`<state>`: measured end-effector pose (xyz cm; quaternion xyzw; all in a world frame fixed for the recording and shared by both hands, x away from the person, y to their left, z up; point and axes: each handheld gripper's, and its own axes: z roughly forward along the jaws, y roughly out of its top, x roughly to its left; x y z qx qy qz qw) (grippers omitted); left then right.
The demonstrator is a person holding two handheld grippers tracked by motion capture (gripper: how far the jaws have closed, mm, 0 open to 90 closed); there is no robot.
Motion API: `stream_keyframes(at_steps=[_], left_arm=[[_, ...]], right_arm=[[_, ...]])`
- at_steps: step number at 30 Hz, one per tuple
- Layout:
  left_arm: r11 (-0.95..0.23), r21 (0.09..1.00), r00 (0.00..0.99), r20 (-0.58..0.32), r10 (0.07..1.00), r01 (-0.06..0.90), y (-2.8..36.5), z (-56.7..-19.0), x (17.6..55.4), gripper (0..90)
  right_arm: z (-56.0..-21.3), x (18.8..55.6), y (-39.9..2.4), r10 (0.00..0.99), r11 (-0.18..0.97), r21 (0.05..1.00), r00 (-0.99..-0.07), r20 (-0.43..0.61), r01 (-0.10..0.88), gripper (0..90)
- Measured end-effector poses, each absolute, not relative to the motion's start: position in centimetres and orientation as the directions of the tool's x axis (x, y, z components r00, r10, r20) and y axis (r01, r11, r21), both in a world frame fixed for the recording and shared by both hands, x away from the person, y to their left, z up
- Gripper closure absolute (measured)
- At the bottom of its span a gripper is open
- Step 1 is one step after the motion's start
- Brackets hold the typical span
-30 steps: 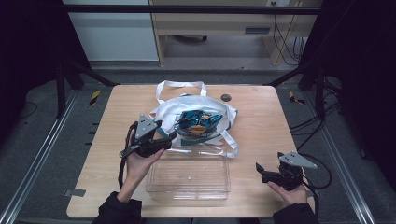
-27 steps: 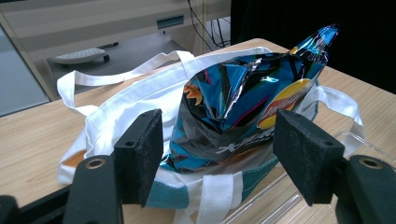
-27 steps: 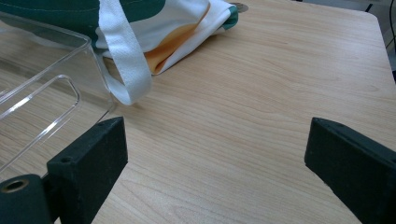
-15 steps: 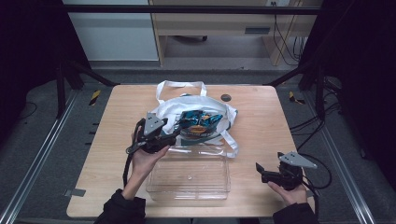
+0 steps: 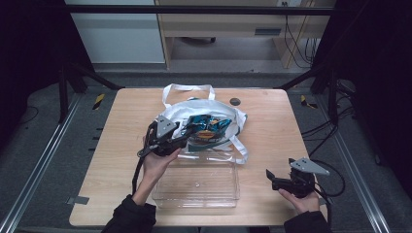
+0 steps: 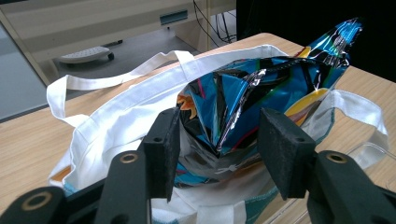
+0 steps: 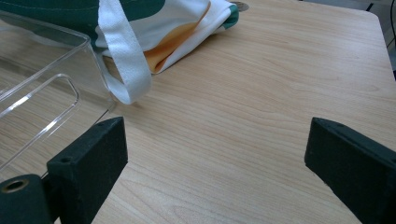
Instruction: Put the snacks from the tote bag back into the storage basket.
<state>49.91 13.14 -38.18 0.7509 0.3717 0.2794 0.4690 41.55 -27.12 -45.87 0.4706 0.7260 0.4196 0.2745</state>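
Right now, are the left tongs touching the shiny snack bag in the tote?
Cannot tell. In the left gripper view, the snack bag sits between the left tongs, whose jaws have just been closing; no plain contact or gap.

Wooden table (image 5: 121, 145), white tote bag (image 5: 214, 109), clear plastic tray (image 5: 194, 187)

A light wooden table (image 5: 272, 111) is set on a grey floor (image 5: 43, 145) in a dim room. Beyond it, a pale wooden desk (image 5: 228, 26) is seen, with black cables (image 5: 294, 43) hung beside it.
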Motion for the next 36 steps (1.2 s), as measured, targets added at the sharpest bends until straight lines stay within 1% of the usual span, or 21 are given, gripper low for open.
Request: stream_keyframes(at_steps=[3, 7, 8, 9, 13, 14, 15, 16, 17, 19, 21, 26, 30, 36], left_arm=[[-0.279, 0.912, 0.570, 0.062, 0.819, 0.302, 12.8, -38.3, 50.2, 52.3], [-0.280, 0.908, 0.565, 0.059, 0.823, 0.313, 12.6, -38.5, 50.6, 56.5], [-0.281, 0.907, 0.563, 0.059, 0.824, 0.315, 12.6, -38.6, 50.7, 59.0], [-0.276, 0.907, 0.565, 0.053, 0.823, 0.318, 12.6, -38.6, 50.8, 59.0], [-0.277, 0.905, 0.568, 0.049, 0.822, 0.322, 12.4, -38.6, 51.1, 65.1], [-0.282, 0.903, 0.567, 0.052, 0.822, 0.325, 12.4, -38.6, 51.1, 68.2], [-0.277, 0.903, 0.563, 0.049, 0.825, 0.328, 12.4, -38.6, 51.1, 68.2], [-0.278, 0.903, 0.563, 0.049, 0.825, 0.328, 12.4, -38.5, 51.2, 72.0], [-0.278, 0.902, 0.562, 0.049, 0.826, 0.330, 12.4, -38.5, 51.2, 72.0], [-0.259, 0.905, 0.553, 0.032, 0.832, 0.337, 12.4, -38.4, 51.3, 77.4], [-0.258, 0.905, 0.553, 0.031, 0.832, 0.338, 12.4, -38.4, 51.3, 78.5], [-0.257, 0.903, 0.557, 0.023, 0.830, 0.345, 12.4, -38.4, 51.3, 85.5], [-0.250, 0.903, 0.554, 0.017, 0.833, 0.348, 12.4, -38.3, 51.2, 87.9], [-0.236, 0.909, 0.555, 0.007, 0.832, 0.343, 12.6, -38.4, 50.9, 89.0]], right_arm=[[-45.9, 41.5, -27.1, 0.914, 0.203, 0.867, -0.406, -0.001, 0.455, 6.3], [-45.9, 41.6, -27.1, 0.913, 0.204, 0.867, -0.407, -0.001, 0.455, 6.3], [-45.9, 41.6, -27.1, 0.913, 0.205, 0.867, -0.408, -0.003, 0.454, 6.3], [-45.9, 41.6, -27.1, 0.913, 0.205, 0.867, -0.408, -0.003, 0.454, 6.3], [-45.9, 41.6, -27.1, 0.913, 0.204, 0.867, -0.408, -0.001, 0.455, 6.3], [-45.9, 41.6, -27.1, 0.913, 0.204, 0.866, -0.408, -0.001, 0.455, 6.3], [-45.9, 41.6, -27.1, 0.913, 0.204, 0.866, -0.408, -0.001, 0.455, 6.3], [-45.9, 41.6, -27.1, 0.913, 0.206, 0.867, -0.408, -0.004, 0.453, 6.2], [-45.9, 41.6, -27.1, 0.913, 0.206, 0.867, -0.408, -0.004, 0.453, 6.2], [-45.9, 41.6, -27.1, 0.913, 0.207, 0.867, -0.409, -0.004, 0.454, 6.3], [-45.9, 41.6, -27.1, 0.912, 0.207, 0.867, -0.409, -0.004, 0.453, 6.3], [-45.9, 41.6, -27.1, 0.913, 0.207, 0.867, -0.409, -0.005, 0.454, 6.3], [-45.9, 41.5, -27.1, 0.913, 0.208, 0.867, -0.409, -0.006, 0.453, 6.3], [-45.8, 41.5, -27.1, 0.913, 0.207, 0.867, -0.408, -0.005, 0.453, 6.3]])
